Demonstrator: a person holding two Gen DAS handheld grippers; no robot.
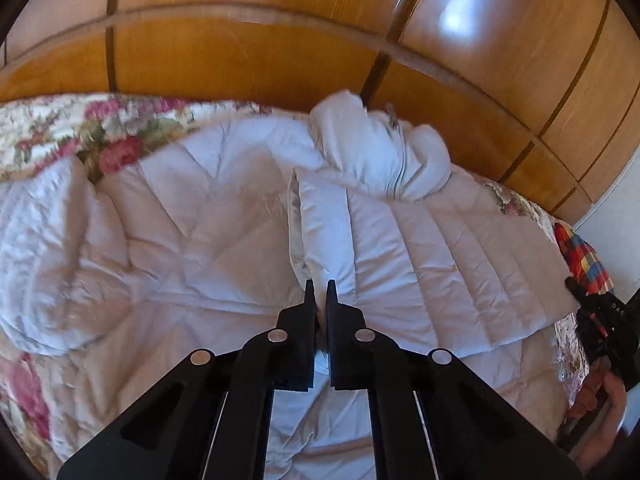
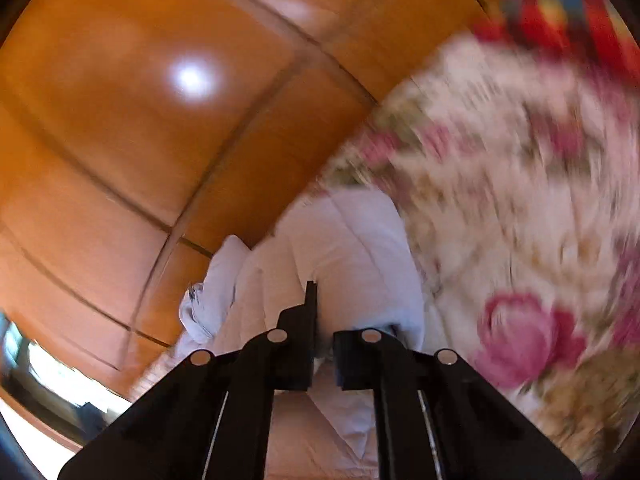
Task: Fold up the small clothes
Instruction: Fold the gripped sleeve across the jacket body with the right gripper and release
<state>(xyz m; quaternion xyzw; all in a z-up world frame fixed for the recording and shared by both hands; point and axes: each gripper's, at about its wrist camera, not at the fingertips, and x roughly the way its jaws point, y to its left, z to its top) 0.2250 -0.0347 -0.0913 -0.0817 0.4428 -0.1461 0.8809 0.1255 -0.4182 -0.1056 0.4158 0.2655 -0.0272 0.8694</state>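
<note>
A white quilted jacket [image 1: 224, 216] lies spread on the bed, its right front panel [image 1: 420, 256] folded over and its collar [image 1: 372, 148] bunched at the far side. My left gripper [image 1: 320, 292] is shut on the inner edge of that panel, fabric between the fingers. My right gripper [image 2: 322, 300] is shut on the jacket [image 2: 352, 248] at its other side; the right finger is hidden under the cloth. It shows at the right edge of the left wrist view [image 1: 600, 316], held by a hand. The right wrist view is blurred.
The bed has a floral bedspread [image 1: 100, 128], also in the right wrist view [image 2: 520, 208]. A wooden wardrobe [image 1: 280, 52] stands just behind the bed. A red checked cloth [image 1: 580, 256] lies at the bed's right edge.
</note>
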